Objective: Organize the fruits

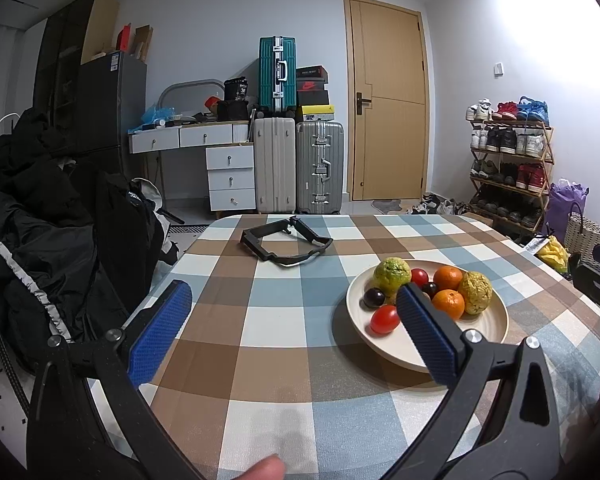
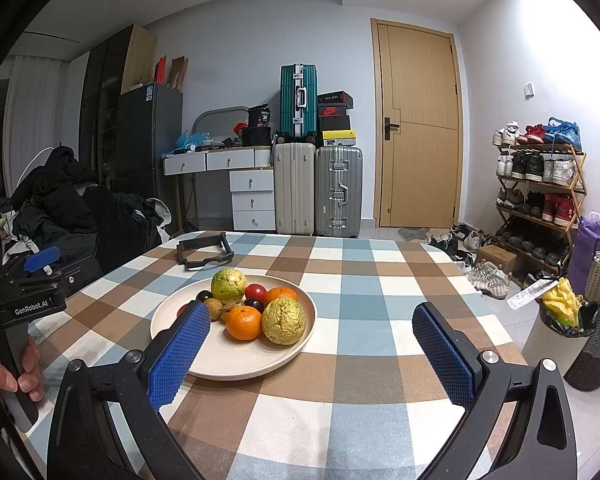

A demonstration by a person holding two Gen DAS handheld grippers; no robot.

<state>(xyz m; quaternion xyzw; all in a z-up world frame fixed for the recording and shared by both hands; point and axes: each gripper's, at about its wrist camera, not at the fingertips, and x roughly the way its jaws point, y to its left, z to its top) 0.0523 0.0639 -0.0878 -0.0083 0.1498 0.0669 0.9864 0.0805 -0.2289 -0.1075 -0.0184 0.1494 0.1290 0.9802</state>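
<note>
A cream plate (image 1: 488, 326) (image 2: 296, 340) on the checked tablecloth holds two green-yellow guavas (image 2: 228, 285), two oranges (image 2: 243, 322), red tomatoes (image 1: 385, 319), dark plums (image 1: 374, 297) and small brown fruits (image 2: 213, 307). My left gripper (image 1: 296, 300) is open and empty, above the table left of the plate; its right finger overlaps the plate's near left part. My right gripper (image 2: 312, 336) is open and empty, in front of the plate; its left finger covers the plate's near left rim. The left gripper also shows at the left edge of the right wrist view (image 2: 40, 264).
A black plastic frame (image 1: 286, 242) (image 2: 204, 254) lies on the far left part of the table. Dark jackets (image 1: 60, 216) are piled left of the table. Suitcases, a desk and a door stand behind. A shoe rack (image 2: 540, 188), a bin and a basket stand on the right.
</note>
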